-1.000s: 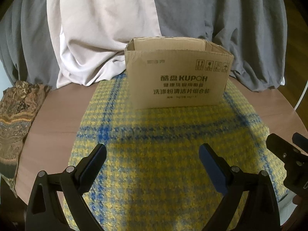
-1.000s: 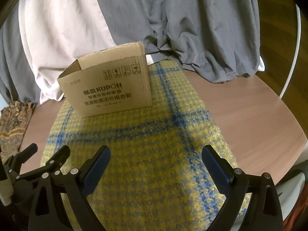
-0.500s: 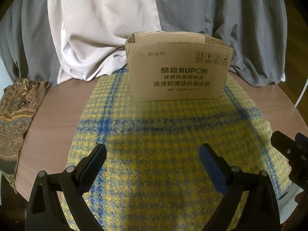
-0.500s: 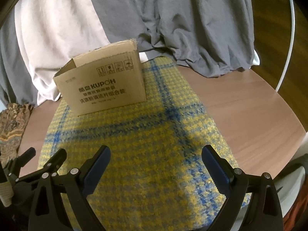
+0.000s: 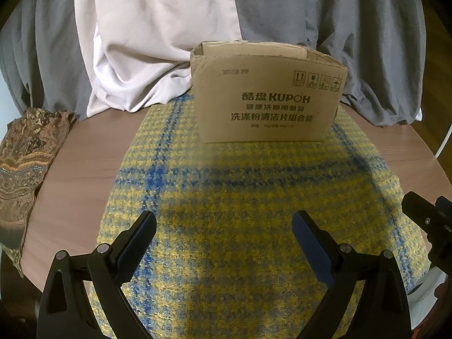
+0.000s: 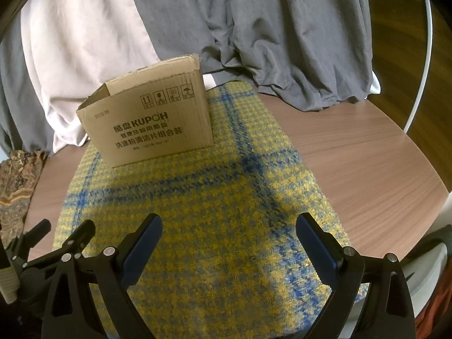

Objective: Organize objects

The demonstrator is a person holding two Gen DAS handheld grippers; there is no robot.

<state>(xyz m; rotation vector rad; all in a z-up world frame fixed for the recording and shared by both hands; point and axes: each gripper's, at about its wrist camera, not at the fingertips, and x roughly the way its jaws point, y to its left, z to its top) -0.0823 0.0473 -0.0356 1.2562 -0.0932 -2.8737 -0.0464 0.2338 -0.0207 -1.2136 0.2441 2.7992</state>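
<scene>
Left wrist view: cardboard box point(image 5: 268, 96) upright, top open, at the far end of the yellow-and-blue checked cloth point(image 5: 248, 197), probably set there as the bin for sorting. Nearer than the box, left gripper point(image 5: 224, 224) spread wide, empty, above the cloth. Right of it, right gripper point(image 6: 228, 228) likewise wide, nothing between the pads. Left of the box, a patterned brown fabric point(image 5: 25, 152) at the table point(image 5: 84, 158) edge, likely next to go in. Behind the box, draped grey and pale sheets.
</scene>
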